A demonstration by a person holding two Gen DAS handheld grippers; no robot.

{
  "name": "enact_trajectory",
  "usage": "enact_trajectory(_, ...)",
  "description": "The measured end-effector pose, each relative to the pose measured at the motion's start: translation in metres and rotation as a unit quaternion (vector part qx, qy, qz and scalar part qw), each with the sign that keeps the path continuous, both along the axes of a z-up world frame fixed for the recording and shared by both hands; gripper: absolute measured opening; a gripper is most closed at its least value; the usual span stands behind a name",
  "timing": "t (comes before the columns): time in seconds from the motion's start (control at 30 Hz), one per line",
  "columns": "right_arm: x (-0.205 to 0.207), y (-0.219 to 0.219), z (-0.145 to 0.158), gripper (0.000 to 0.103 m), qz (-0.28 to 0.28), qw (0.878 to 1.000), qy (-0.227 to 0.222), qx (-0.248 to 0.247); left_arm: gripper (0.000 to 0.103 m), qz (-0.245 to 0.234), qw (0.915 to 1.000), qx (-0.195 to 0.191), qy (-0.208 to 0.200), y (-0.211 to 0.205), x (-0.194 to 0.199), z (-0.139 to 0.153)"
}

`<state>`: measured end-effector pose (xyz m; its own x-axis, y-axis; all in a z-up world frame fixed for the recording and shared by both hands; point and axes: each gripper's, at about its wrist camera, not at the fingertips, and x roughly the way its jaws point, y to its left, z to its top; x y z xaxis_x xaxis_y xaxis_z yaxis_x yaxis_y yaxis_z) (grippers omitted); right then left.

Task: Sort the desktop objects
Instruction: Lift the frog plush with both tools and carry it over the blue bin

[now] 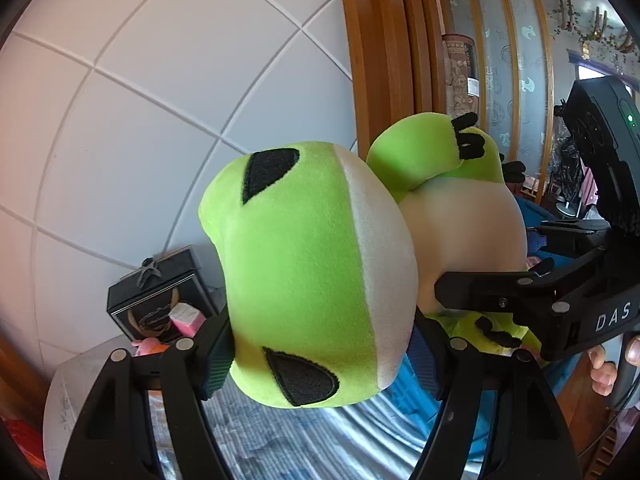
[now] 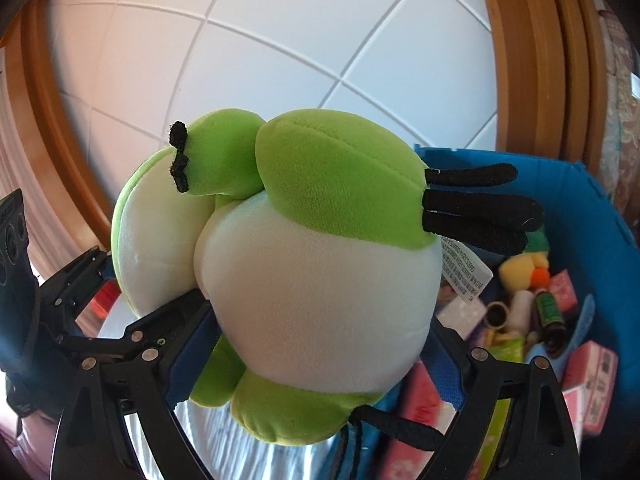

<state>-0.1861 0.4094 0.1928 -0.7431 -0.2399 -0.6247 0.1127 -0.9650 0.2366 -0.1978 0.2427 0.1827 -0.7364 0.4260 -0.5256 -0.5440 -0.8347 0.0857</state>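
A green and white plush frog [image 1: 304,280] with black eye patches and black toes is held in the air between both grippers. My left gripper [image 1: 320,344] is shut on its head. My right gripper [image 2: 316,344] is shut on its white belly [image 2: 316,300]; the right gripper also shows in the left wrist view [image 1: 500,292], coming in from the right. In the right wrist view, the frog hangs just left of a blue storage bin [image 2: 592,208] holding several small items.
A black gift box [image 1: 160,292] with a pink and white item [image 1: 185,319] stands against the white tiled wall [image 1: 160,100]. The table has a striped silvery-blue cover [image 1: 280,440]. Pink boxes [image 2: 592,368], a small bottle [image 2: 550,312] and a yellow plush [image 2: 520,268] lie in the bin.
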Motion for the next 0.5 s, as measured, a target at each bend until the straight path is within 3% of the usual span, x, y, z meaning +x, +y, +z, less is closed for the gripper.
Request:
enact_trajectory(0.27, 0.008, 0.118, 0.016, 0.093, -0.036, 0.999, -0.018, -0.012, 0.073, -0.034, 0.9992, -0.012, -0.017, 0.123, -0.016, 0.005)
enact_trajectory(0.5, -0.005, 0.199, 0.013, 0.093, -0.072, 0.996, -0.046, -0.019, 0.073, -0.060, 0.9964, -0.021, -0.055, 0.210, -0.043, 0.000)
